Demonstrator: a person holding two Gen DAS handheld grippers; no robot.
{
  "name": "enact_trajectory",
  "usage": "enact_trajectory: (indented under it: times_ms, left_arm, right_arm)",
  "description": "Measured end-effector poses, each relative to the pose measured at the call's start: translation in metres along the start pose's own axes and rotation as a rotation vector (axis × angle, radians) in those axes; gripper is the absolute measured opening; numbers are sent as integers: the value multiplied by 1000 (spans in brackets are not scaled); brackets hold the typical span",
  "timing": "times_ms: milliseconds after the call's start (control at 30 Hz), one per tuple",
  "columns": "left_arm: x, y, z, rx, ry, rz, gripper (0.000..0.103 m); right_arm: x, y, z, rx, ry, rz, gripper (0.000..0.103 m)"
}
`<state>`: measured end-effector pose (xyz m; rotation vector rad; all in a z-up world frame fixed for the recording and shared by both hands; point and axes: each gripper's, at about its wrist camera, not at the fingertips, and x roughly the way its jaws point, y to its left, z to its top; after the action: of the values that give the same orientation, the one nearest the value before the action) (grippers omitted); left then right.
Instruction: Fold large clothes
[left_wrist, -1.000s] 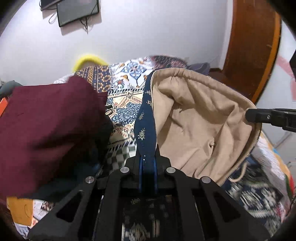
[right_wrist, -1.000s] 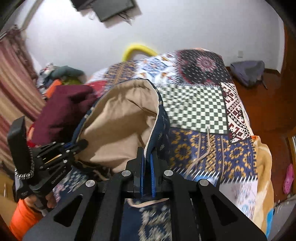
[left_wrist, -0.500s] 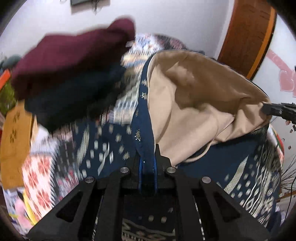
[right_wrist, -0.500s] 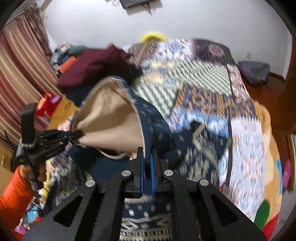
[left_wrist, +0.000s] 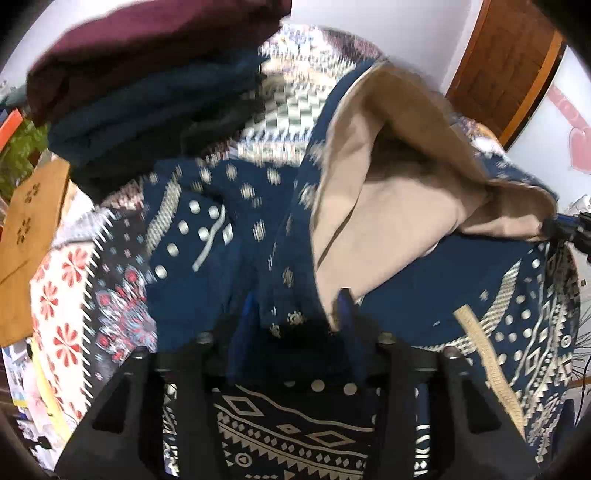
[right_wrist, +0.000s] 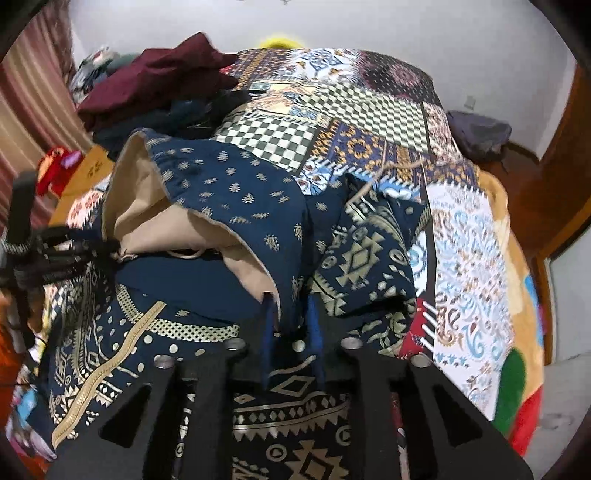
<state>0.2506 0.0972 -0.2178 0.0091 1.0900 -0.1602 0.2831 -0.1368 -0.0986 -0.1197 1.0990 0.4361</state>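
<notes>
A large navy garment (left_wrist: 221, 229) with cream and gold patterns and a beige lining (left_wrist: 399, 184) lies on the bed; it also shows in the right wrist view (right_wrist: 236, 192). My left gripper (left_wrist: 295, 310) has its jaws apart, with the garment's edge lying loose between them. My right gripper (right_wrist: 290, 314) also has its jaws apart around a fold of the same edge. The left gripper shows at the left of the right wrist view (right_wrist: 92, 245), and the right gripper's tip shows at the right edge of the left wrist view (left_wrist: 565, 229).
A pile of maroon and dark blue clothes (left_wrist: 147, 66) sits at the back left of the patchwork bedspread (right_wrist: 369, 110). A brown wooden door (left_wrist: 509, 62) is at the right. A grey bag (right_wrist: 480, 133) lies on the floor beyond the bed.
Both grippers have opened and let go of the garment's edge. The garment has come down from being held up and now lies on the bed.
</notes>
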Motion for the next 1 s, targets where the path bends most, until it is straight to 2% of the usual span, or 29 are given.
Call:
enact_trajectory:
  times_ms: [67, 100, 167, 500, 767, 800, 867, 900, 933, 967, 1000]
  left_arm:
    - [-11, 0, 5, 11, -34, 3, 53]
    - [-16, -1, 8, 14, -43, 3, 53]
    - [-20, 1, 17, 16, -63, -4, 55]
    - [-8, 0, 61, 39, -89, -11, 56]
    - [17, -12, 93, 80, -102, -38, 54]
    - [20, -13, 96, 79, -108, -36, 52]
    - [24, -14, 101, 79, -105, -46, 31]
    - [25, -14, 102, 77, -101, -55, 26]
    - [25, -15, 102, 75, -102, -63, 19]
    - [24, -15, 103, 75, -107, -69, 13]
    - [22, -16, 102, 78, -114, -74, 10]
  right_arm:
    - [-4, 8, 4, -30, -22, -20, 50]
    - [-5, 13, 5, -44, -39, -32, 52]
    - [-7, 21, 10, -78, -70, -41, 53]
    - [33, 48, 41, -179, -32, -53, 53]
    - [57, 46, 58, -149, 13, 58, 53]
    - [58, 46, 59, -143, 9, 66, 53]
    - [59, 44, 59, -127, 1, 86, 53]
    - [59, 43, 59, -119, -5, 90, 53]
    - [57, 41, 59, -110, -17, 93, 47]
    - [54, 40, 59, -105, -36, 96, 33]
    - [52, 40, 59, -105, -48, 93, 27]
